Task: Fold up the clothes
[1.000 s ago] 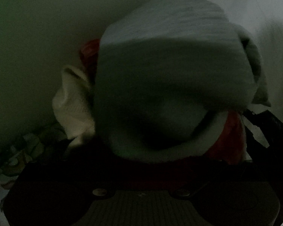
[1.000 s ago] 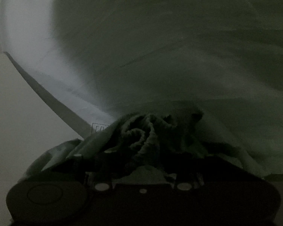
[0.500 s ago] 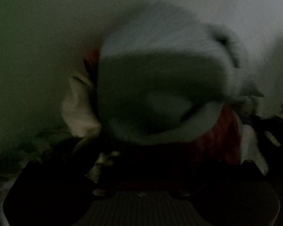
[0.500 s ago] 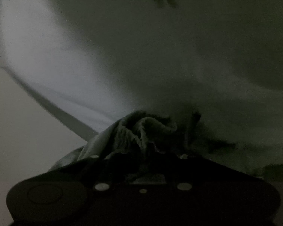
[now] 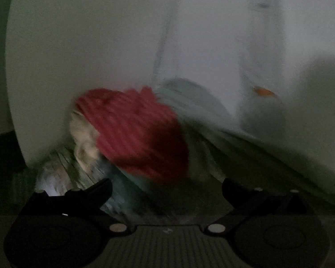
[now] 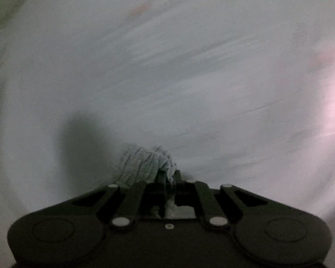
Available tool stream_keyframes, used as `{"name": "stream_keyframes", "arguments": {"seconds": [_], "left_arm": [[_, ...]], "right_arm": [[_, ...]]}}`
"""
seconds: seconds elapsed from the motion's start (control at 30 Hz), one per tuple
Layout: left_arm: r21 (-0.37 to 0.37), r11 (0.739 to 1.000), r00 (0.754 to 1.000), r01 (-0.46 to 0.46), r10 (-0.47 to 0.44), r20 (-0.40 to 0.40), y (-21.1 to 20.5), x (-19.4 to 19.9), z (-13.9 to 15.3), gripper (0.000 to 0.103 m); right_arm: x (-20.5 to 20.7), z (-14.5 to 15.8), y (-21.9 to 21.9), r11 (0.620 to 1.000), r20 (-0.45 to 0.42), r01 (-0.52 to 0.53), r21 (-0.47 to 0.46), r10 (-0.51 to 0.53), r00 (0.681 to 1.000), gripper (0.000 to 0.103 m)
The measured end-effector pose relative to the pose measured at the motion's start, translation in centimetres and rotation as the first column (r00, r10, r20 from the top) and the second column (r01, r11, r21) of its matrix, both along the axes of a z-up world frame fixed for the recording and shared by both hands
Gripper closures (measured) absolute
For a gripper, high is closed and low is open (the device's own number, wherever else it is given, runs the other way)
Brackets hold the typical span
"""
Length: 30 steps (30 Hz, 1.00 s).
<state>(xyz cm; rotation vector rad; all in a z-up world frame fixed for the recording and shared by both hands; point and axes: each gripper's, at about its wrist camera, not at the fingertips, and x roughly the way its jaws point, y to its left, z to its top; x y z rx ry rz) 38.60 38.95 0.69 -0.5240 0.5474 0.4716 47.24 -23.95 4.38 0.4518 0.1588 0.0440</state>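
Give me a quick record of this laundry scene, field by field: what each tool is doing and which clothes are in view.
left tool: open, nothing between its fingers
right tool: shut on the pale blue cloth, jaws just closed on it
red garment: in the pile ahead of the left tool
cream garment: beside the red one, partly under it
background: white sheet, blurred

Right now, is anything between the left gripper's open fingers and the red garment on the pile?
Nothing visible, though the view is blurred. The left gripper faces the red garment directly; a cream cloth lies beside it on the left, not in the path. The right gripper is shut on pale cloth.
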Motion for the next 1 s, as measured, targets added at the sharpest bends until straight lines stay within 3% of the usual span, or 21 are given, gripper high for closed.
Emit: {"name": "stream_keyframes", "arguments": {"seconds": [0.07, 0.1, 0.17, 0.2, 0.23, 0.3, 0.43, 0.6, 0.73, 0.87, 1.0], "left_arm": [[0.005, 0.999, 0.999, 0.036, -0.036, -0.012, -3.6, -1.3, -0.7, 0.0], [0.0, 0.998, 0.998, 0.06, -0.06, -0.025, -5.6, -1.7, -1.6, 0.0], [-0.021, 0.992, 0.99, 0.128, -0.129, -0.058, -9.3, -2.5, -3.5, 0.0], [-0.042, 0.985, 0.982, 0.166, -0.169, -0.081, -11.1, -2.8, -4.5, 0.0], [-0.068, 0.977, 0.973, 0.201, -0.208, -0.105, -12.9, -3.2, -5.6, 0.0], [-0.126, 0.959, 0.952, 0.255, -0.272, -0.142, -16.1, -3.8, -8.0, 0.0], [-0.22, 0.922, 0.909, 0.318, -0.362, -0.206, -21.6, -4.5, -12.1, 0.0], [-0.257, 0.905, 0.887, 0.339, -0.399, -0.234, -24.9, -3.4, -13.9, 0.0], [-0.245, 0.907, 0.887, 0.344, -0.399, -0.232, -24.9, -2.1, -13.0, 0.0], [-0.205, 0.927, 0.898, 0.315, -0.36, -0.252, -24.0, -1.7, -11.7, 0.0], [-0.204, 0.947, 0.911, 0.247, -0.299, -0.285, -22.7, -1.1, -11.9, 0.0]], "right_arm": [[-1.7, -3.0, -7.9, 0.981, -0.161, 0.15, -0.124, -0.169, 0.972, 0.089], [-2.3, -5.0, -10.9, 0.952, -0.258, 0.208, -0.224, -0.263, 0.93, 0.076], [-4.1, -9.1, -16.1, 0.882, -0.414, 0.262, -0.391, -0.423, 0.806, 0.073], [-6.0, -10.8, -18.2, 0.887, -0.467, 0.259, -0.383, -0.428, 0.774, 0.072], [-8.0, -12.1, -19.8, 0.904, -0.501, 0.264, -0.338, -0.41, 0.762, 0.066], [-11.8, -14.5, -21.9, 0.935, -0.558, 0.263, -0.238, -0.354, 0.751, 0.053], [-15.1, -18.0, -22.2, 0.969, -0.648, 0.203, -0.139, -0.244, 0.722, 0.054], [-16.0, -19.3, -19.9, 0.983, -0.641, 0.181, -0.031, -0.159, 0.751, 0.053], [-13.5, -21.0, -20.8, 0.976, -0.644, 0.217, 0.01, -0.16, 0.748, 0.053], [-10.1, -22.7, -21.1, 0.971, -0.644, 0.231, 0.055, -0.143, 0.751, 0.052], [-6.8, -24.2, -19.5, 0.971, -0.66, 0.238, 0.037, -0.155, 0.735, 0.039]]}}
